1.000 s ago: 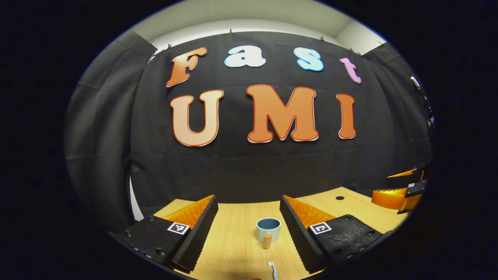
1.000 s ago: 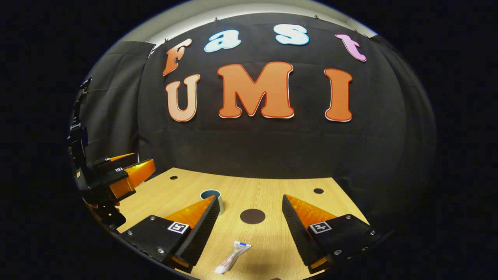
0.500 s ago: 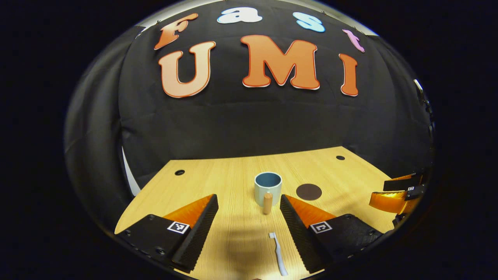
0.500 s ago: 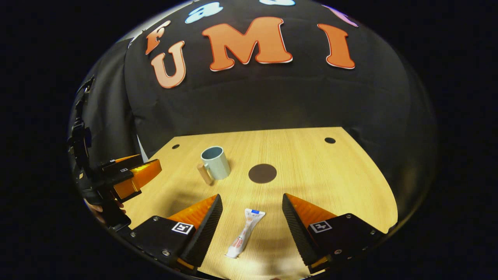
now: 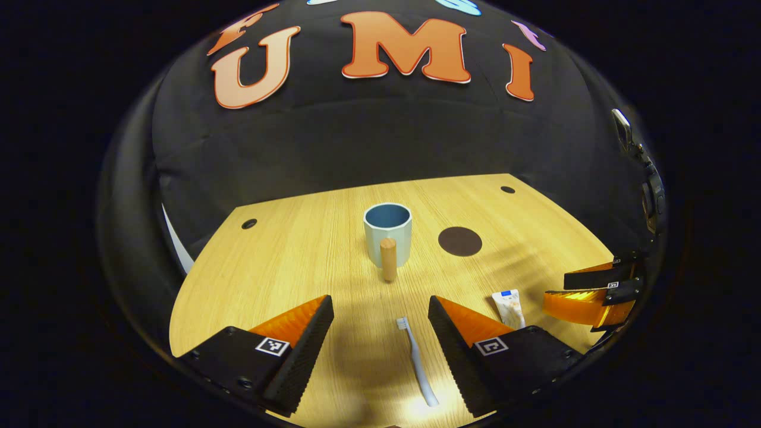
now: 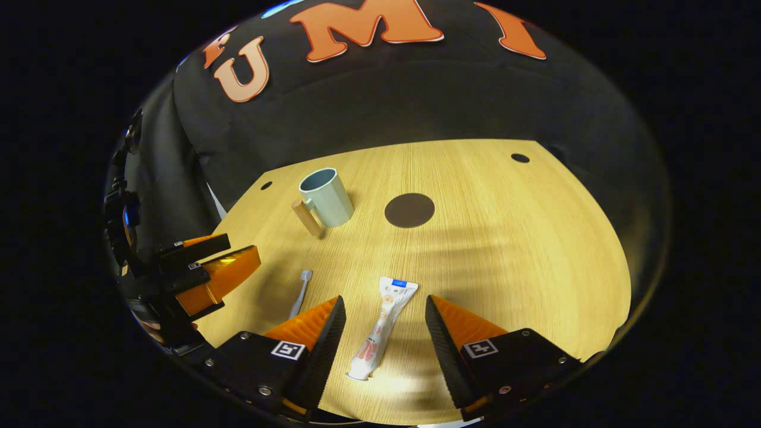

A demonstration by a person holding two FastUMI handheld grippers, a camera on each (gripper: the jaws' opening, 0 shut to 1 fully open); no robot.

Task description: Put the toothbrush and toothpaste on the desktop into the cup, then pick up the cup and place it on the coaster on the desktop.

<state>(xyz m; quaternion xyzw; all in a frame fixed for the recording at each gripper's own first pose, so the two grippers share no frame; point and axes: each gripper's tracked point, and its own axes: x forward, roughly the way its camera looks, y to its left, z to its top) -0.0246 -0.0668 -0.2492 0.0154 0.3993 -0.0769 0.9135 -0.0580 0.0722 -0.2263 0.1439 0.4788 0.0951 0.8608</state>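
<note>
Two items wait flat on the light wood-grain desktop (image 5: 285, 249), none in the cup yet: a slim white toothbrush (image 5: 416, 365) with its bristle head pointing toward the cup, and a white squeezable toothpaste tube (image 6: 380, 333) with a blue-marked flat end pointing away from the camera, cap end nearest. Toothbrush lies lengthwise in the gap between the left gripper (image 5: 380, 312) fingers, a bit nearer the right-hand one, not touched; jaws spread wide, nothing held. Toothpaste tube lies the same way between the right gripper (image 6: 383, 309) fingers, roughly centred, jaws wide open and empty. Judgement: each gripper is lined up along its own item so closing would pinch across the narrow width, and both look poised above for a descent, contact not made. Pale blue-grey cup (image 5: 387, 235) with a round wooden peg handle (image 5: 388, 266) stands upright, mouth up, beyond the toothbrush, well apart from it; handle faces the left gripper, which leaves the open rim free for dropping things in. Dark brown round coaster (image 5: 459, 241) sits just to the cup's right, apart from it, bare. In the right gripper view the toothbrush and tube lie side by side, near but not touching. Small dark holes dot the desktop's far corners. Next step probably lowering and closing; thin toothbrush may slip.
</note>
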